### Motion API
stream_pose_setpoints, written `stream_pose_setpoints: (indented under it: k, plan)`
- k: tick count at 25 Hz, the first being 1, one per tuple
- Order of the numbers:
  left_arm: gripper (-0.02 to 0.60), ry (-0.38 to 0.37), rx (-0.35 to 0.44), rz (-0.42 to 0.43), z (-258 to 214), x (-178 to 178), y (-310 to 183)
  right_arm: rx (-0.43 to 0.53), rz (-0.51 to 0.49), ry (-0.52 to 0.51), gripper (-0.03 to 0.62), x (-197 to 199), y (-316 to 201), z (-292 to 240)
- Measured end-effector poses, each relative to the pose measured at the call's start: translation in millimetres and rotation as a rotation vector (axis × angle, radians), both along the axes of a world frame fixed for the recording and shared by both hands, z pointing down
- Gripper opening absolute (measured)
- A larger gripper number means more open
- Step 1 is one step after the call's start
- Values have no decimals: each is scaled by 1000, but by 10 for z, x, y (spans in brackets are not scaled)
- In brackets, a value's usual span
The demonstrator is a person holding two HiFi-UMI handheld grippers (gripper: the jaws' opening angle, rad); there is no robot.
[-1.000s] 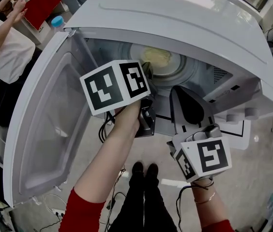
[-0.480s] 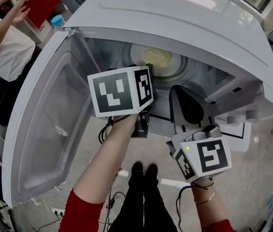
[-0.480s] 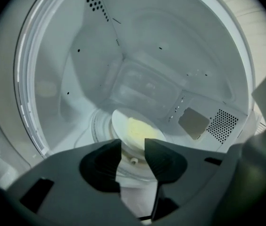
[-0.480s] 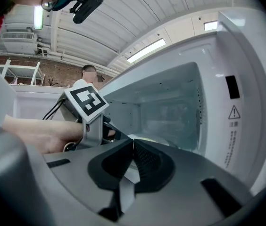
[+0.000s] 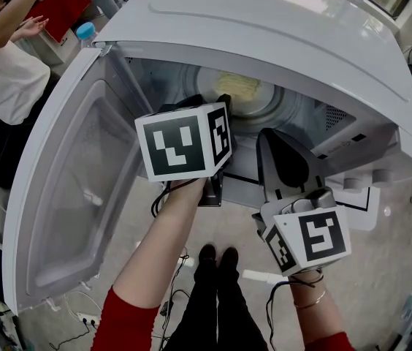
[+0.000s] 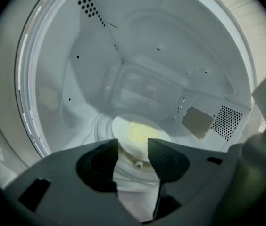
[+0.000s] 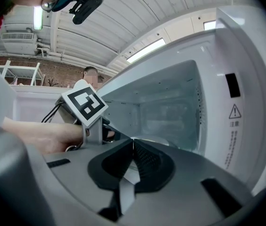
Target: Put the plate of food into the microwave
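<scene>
White plate [image 6: 120,133] lies flat in microwave [image 5: 264,20]; left hand-held gripper [image 6: 133,147] parted, right hand-held gripper [image 7: 132,145] closed.

Red sleeves [image 5: 127,322], black trousers [image 5: 217,302], perhaps thin bracelets [image 5: 311,300], black-and-white marker cubes [image 5: 184,142], grey fingers [image 6: 99,165]

Daylight washing over microwave top [image 5: 279,28], glare blooming along its edge. Cavity [image 6: 137,79] sitting dimmer, softly shadowed. Both gripper views bending hard at edges, corners vignetting black; near fingers [image 6: 97,161] blurring; ceiling strip light [image 7: 145,50] burning out.
</scene>
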State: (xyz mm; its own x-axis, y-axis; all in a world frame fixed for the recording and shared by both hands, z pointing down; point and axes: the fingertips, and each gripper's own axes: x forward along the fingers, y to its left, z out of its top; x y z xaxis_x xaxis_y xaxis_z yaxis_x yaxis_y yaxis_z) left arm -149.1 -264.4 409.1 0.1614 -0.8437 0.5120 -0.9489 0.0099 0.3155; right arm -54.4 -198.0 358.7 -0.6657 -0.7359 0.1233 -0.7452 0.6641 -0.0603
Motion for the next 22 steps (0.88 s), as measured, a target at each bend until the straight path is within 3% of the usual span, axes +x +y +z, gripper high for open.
stream_pose_setpoints:
  k: [5,8,11,15,18,22]
  plan:
    - [186,58,85,-17,-114,-34,4,0,-4,-5,15,5,10,5]
    - [107,94,177,3,-254,-40,75,3,-8,-28,15,3,29,-19]
    - [17,100,287,51,-414,12,254,-4,-32,-50,15,8,114,-70]
    - [9,195,397,152,-633,205,574,-4,-91,-86,15,49,330,-256]
    - [9,302,429,212,-764,349,806,-29,-123,-130,15,145,496,-403]
    - [8,309,421,240,-905,486,1130,-51,-114,-160,15,368,678,-562]
